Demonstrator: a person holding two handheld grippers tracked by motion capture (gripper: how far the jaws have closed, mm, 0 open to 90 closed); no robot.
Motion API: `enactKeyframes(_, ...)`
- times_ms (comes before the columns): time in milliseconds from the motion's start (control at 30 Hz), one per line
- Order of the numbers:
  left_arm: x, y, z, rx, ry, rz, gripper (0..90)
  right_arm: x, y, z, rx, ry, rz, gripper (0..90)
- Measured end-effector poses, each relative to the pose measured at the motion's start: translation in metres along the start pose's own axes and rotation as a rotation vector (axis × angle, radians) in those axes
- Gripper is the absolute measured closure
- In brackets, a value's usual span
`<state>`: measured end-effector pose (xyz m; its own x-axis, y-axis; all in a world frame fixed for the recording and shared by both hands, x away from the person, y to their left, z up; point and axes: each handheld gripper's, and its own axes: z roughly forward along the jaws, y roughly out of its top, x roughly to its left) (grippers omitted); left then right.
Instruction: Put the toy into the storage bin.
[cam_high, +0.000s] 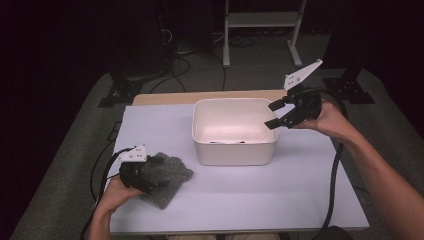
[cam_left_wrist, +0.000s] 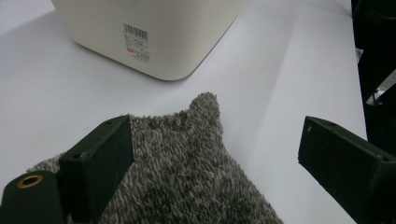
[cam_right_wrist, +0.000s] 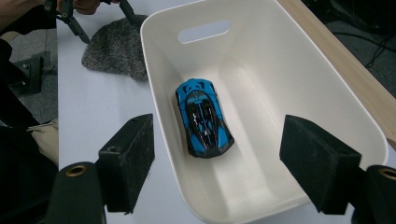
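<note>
A blue toy car (cam_right_wrist: 203, 116) lies on the floor of a white bin (cam_high: 235, 152) in the middle of the table. My right gripper (cam_high: 274, 115) hovers at the bin's right rim, open, and in the right gripper view its jaws (cam_right_wrist: 224, 163) frame the car from above without touching it. A grey fuzzy cloth (cam_high: 170, 175) lies at the front left of the table. My left gripper (cam_high: 155, 175) sits low over the cloth, open, with the cloth (cam_left_wrist: 187, 163) spread under and between its jaws. One left fingertip (cam_left_wrist: 100, 156) rests over the cloth's edge.
The table top is a pale sheet (cam_high: 280, 185) with a wooden strip (cam_high: 165, 98) along its far edge. The bin's side carries a barcode label (cam_left_wrist: 136, 42). Cables (cam_high: 334, 185) trail from both grippers. A metal stand (cam_high: 260, 22) and dark gear stand on the floor beyond.
</note>
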<state>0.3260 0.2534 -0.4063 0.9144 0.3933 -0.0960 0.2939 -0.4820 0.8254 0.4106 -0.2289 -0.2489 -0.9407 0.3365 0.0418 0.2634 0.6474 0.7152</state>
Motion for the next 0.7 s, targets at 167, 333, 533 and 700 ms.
enactKeyframes(167, 0.000, 0.000, 0.000, 0.003, 0.001, -0.002, 9.4, 0.001, -0.010, -0.008, -0.011, -0.016, 0.019, 25.2)
enactKeyframes(333, 0.000, 0.000, -0.001, -0.001, 0.003, -0.005, 9.4, 0.001, -0.022, -0.011, -0.012, -0.023, 0.036, 25.2)
enactKeyframes(533, 0.000, 0.000, 0.000, 0.001, 0.005, -0.002, 9.4, 0.002, -0.034, -0.017, -0.016, -0.024, 0.060, 25.2)
enactKeyframes(700, 0.000, 0.000, 0.000, -0.003, 0.004, -0.005, 9.4, 0.004, -0.044, -0.018, -0.035, -0.027, 0.077, 25.2)
